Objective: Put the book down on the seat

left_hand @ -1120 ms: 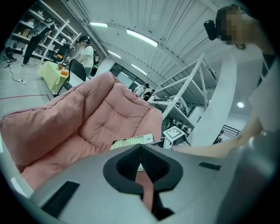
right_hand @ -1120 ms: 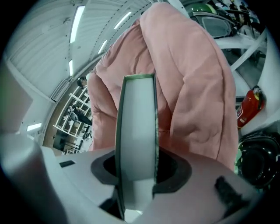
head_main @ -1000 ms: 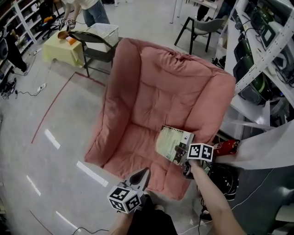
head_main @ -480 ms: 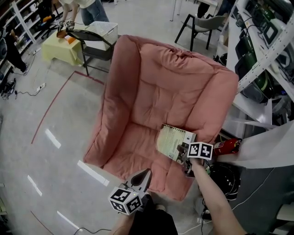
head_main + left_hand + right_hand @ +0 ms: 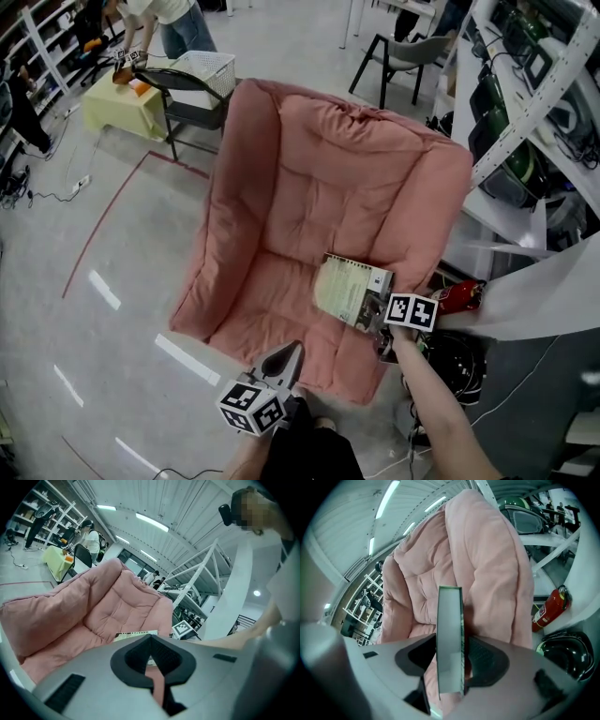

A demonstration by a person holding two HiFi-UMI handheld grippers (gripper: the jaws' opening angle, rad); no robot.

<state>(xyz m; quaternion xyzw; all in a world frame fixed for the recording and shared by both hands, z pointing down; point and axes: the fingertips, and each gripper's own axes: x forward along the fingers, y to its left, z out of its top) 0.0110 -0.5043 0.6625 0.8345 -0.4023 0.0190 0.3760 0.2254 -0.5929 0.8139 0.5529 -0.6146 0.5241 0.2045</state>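
A book [image 5: 349, 289] with a pale green cover lies tilted on the right side of the pink armchair's seat [image 5: 272, 305], against the armrest. My right gripper [image 5: 380, 322] is at the book's near edge. In the right gripper view the book's page edge [image 5: 450, 639] stands between the jaws, which have just been opening; a narrow gap shows beside the right pad [image 5: 485, 660], so they no longer press it. My left gripper [image 5: 291, 352] hangs shut over the seat's front edge with nothing in it. In its own view the left gripper [image 5: 150, 645] points at the seat.
A red fire extinguisher [image 5: 457, 296] and a black round object [image 5: 455, 361] lie on the floor right of the chair. White shelving [image 5: 525, 103] rises on the right. Behind the chair stand a black folding chair with a white basket [image 5: 208, 67], a yellow table [image 5: 122, 103] and a person.
The head view has shifted slightly. The book and both grippers keep nearly the same places on the chair.
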